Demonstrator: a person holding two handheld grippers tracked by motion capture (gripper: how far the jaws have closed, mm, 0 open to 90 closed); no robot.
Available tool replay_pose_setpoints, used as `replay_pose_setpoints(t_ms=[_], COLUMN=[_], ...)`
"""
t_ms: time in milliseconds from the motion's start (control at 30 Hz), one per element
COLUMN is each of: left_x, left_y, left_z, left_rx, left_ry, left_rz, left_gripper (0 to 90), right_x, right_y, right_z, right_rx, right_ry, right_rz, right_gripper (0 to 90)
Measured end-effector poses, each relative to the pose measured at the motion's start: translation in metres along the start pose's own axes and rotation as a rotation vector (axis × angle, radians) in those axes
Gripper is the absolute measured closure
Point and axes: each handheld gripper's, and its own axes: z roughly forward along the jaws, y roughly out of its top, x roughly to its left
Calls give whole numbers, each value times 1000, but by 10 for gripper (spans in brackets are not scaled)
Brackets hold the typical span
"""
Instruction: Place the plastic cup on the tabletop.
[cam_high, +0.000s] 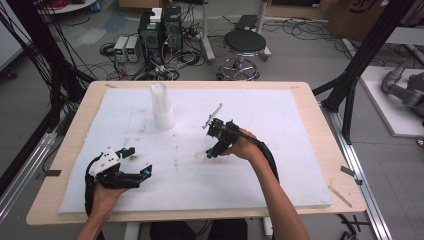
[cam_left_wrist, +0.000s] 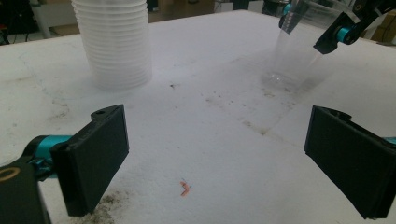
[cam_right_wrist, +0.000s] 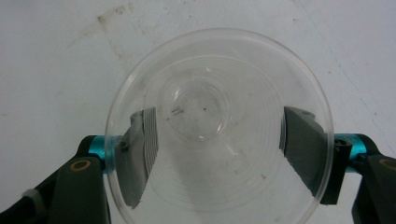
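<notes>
While the right claw (cam_right_wrist: 219, 154) pinches a single clear plastic cup (cam_right_wrist: 219, 126) by its sides over the middle of the bench (cam_high: 310, 150), the step in hand looks like setting that cup down on the white foam, well apart from the stack of cups (cam_high: 162, 107) nearer the far edge; next it needs lowering level, then letting go. The left claw (cam_left_wrist: 219, 158) rests spread and empty by the near left corner. Its view catches the cup's tilt, whereas the right gripper view looks straight down its mouth.
</notes>
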Motion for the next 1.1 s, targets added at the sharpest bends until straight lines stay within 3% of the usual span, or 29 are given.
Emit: replay_pose_setpoints(t_ms=[433,767,1100], left_x=[0,0,0], left_y=[0,0,0], left_z=[0,0,0], left_rx=[0,-3,0], left_ry=[-4,-2,-4], left_rz=[-5,-4,1], left_gripper=[65,65,65], right_x=[5,6,6], right_y=[12,14,15], right_z=[9,15,14], right_rx=[-25,-10,-33], right_ry=[-21,-36,-37], right_rz=[-17,-27,-34], right_gripper=[281,205,180])
